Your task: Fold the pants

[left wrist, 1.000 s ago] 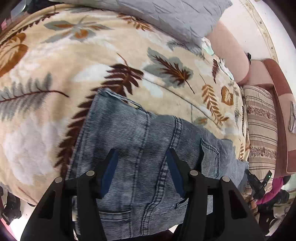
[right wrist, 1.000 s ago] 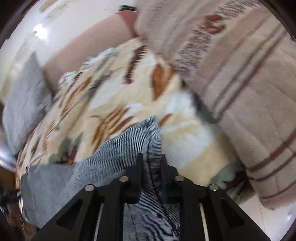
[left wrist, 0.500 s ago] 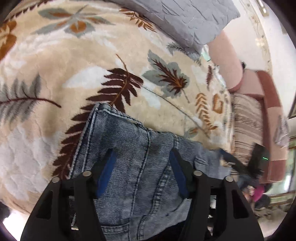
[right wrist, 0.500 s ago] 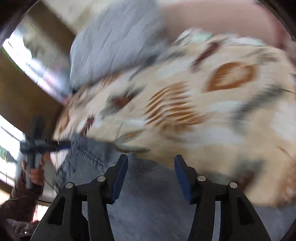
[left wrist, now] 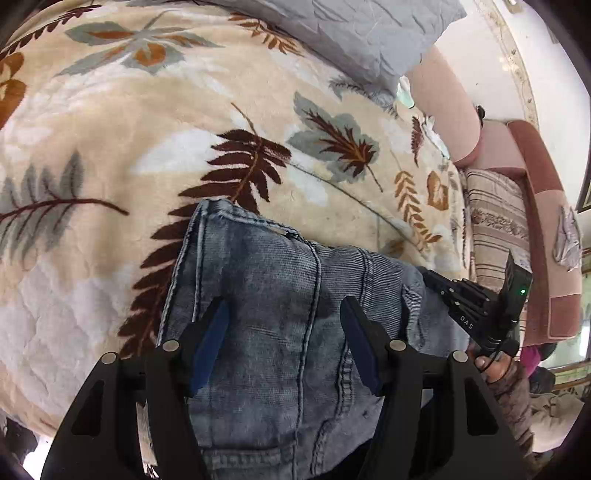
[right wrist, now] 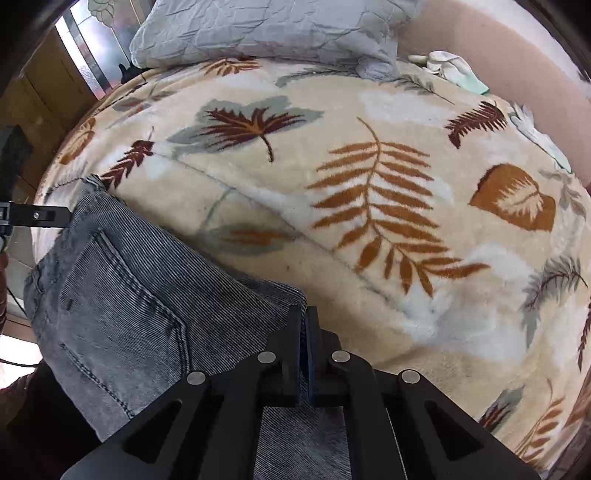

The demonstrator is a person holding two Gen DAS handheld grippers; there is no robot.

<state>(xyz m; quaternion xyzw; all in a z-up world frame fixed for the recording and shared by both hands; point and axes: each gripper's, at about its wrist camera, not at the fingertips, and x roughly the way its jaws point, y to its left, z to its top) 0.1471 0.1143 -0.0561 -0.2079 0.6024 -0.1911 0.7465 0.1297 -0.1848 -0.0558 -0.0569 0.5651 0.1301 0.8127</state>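
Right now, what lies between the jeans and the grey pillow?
Only bare leaf-print blanket lies between the jeans and the grey pillow, as the right wrist view shows.

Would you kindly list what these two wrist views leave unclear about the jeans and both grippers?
- Jeans: the near part runs off the bottom edge in both views, so the full fold is unseen.
- Right gripper: whether the pads pinch denim; the closed fingers cover it.
- Left gripper: right wrist view shows only one finger at its left edge.
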